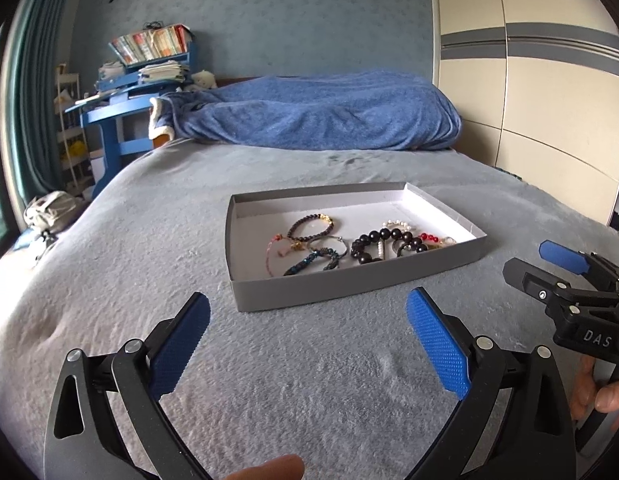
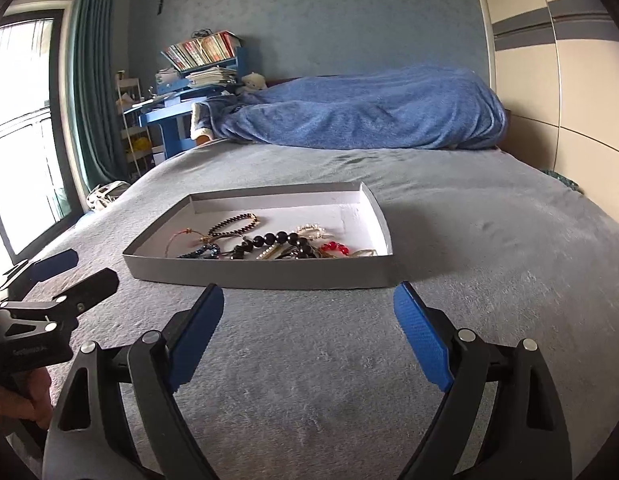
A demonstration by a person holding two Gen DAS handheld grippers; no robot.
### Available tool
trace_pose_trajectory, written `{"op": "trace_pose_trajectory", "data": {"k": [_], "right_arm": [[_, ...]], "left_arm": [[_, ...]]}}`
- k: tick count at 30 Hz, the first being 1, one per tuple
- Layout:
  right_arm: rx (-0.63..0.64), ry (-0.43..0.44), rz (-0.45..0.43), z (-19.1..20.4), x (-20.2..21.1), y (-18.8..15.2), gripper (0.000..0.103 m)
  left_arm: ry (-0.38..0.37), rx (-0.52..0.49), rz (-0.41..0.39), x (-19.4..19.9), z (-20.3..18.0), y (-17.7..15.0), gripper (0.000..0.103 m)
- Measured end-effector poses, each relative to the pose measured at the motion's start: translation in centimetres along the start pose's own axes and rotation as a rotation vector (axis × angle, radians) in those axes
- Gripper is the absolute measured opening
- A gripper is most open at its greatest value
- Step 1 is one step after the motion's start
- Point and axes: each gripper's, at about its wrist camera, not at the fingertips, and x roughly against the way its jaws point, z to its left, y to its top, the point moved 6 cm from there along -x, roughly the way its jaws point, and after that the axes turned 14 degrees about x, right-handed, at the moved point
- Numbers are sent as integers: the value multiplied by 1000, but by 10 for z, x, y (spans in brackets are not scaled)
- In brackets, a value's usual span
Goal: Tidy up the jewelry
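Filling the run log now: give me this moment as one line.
left gripper: open, empty | right gripper: open, empty | jewelry: all in gray tray on bed | phase: approach, nothing grasped

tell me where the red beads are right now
The red beads lie in the gray tray on the bed, near its right end, just right of the big black bead bracelet.

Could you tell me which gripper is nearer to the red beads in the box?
Right, I think. The right gripper faces the box's corner holding the red beads; the left gripper fronts the opposite end.
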Motion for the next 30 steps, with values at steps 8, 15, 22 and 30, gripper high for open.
{"op": "trace_pose_trajectory", "data": {"k": [8, 15, 22, 30], "right_arm": [[-1, 7, -13, 2, 4, 0, 94], [5, 9, -10, 3, 5, 0, 96], [2, 10, -8, 3, 5, 0, 97], [3, 12, -8, 3, 4, 0, 97]], "left_arm": [[5, -3, 2, 0, 0, 0, 98], [6, -2, 6, -1, 0, 0, 98], [7, -9, 6, 0, 0, -1, 98], [7, -11, 7, -1, -1, -1, 98]]}}
